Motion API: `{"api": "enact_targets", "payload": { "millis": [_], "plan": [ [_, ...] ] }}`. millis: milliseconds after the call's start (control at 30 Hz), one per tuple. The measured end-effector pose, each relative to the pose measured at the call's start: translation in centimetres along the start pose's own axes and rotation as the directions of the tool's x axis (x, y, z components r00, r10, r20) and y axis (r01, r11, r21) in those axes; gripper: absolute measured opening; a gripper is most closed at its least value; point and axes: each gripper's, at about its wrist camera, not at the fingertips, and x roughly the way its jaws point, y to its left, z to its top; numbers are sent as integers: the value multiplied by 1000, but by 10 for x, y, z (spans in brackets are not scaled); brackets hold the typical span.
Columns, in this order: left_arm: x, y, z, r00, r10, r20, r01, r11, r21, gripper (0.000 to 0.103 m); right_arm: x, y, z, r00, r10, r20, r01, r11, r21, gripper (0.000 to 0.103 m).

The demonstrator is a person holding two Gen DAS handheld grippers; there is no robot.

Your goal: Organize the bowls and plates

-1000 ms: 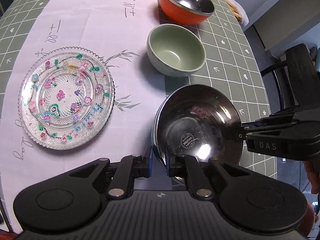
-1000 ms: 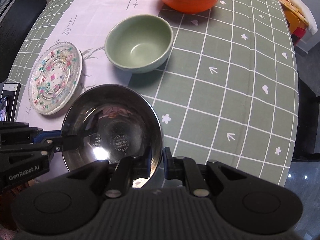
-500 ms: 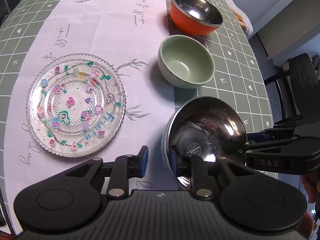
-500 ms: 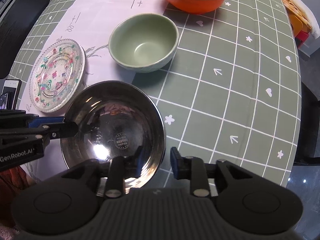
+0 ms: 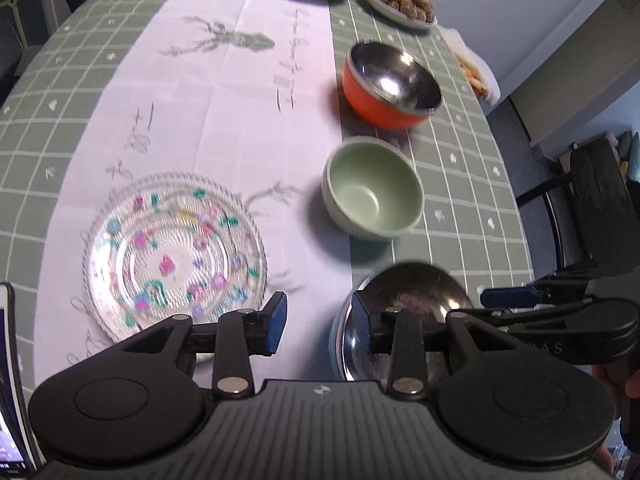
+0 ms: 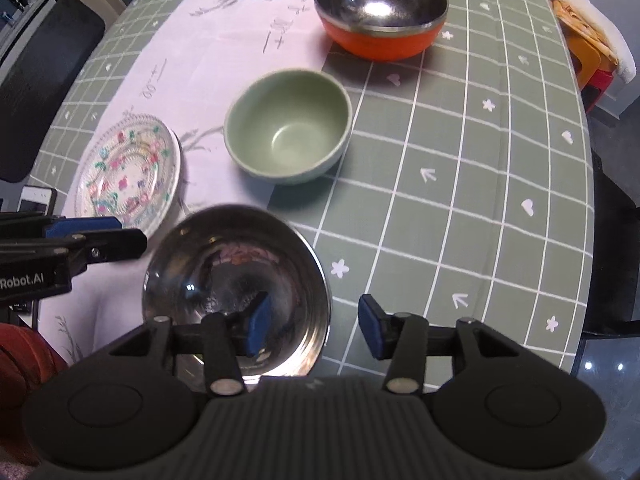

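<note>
Steel bowl point(image 6: 236, 280) on the worktop point(image 6: 460, 184), nearest of three bowls in a row with green bowl point(image 6: 288, 136) and orange bowl point(image 6: 380, 12) beyond. Left tongs point(image 5: 320, 320) opening, straddling its rim, pads clear. Right tongs point(image 6: 312, 324) likewise opening astride the rim. Glass plate point(image 5: 172, 248) just beside.

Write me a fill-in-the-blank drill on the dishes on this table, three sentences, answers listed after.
1. The bowl nearest both grippers is made of shiny ____.
2. Between that bowl and the orange bowl stands a pale ____ bowl.
3. The flowered glass plate lies on the ____ runner, not on the checked cloth.

Missing words: steel; green; white
</note>
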Motion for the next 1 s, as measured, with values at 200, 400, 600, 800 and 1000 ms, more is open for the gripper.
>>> {"api": "enact_targets", "payload": {
  "millis": [200,400,600,800,1000],
  "plan": [
    [-5,0,32,998,-3,61,3,1000,-4,46,-21,-7,19,997,0,80,-3,999,36,50],
    [2,-3,67,993,-1,117,1,1000,-2,46,-27,-23,50,990,-52,134,40,995,90,50],
    [24,-15,102,987,-6,159,0,999,35,46,-22,-42,89,981,-84,175,56,986,159,49],
    [55,-30,134,988,-16,156,8,998,55,39,-10,-55,123,976,-97,194,57,978,201,45],
    [88,-39,160,988,-13,155,3,998,64,35,13,-70,156,976,-106,190,58,969,242,39]
  ]
}}
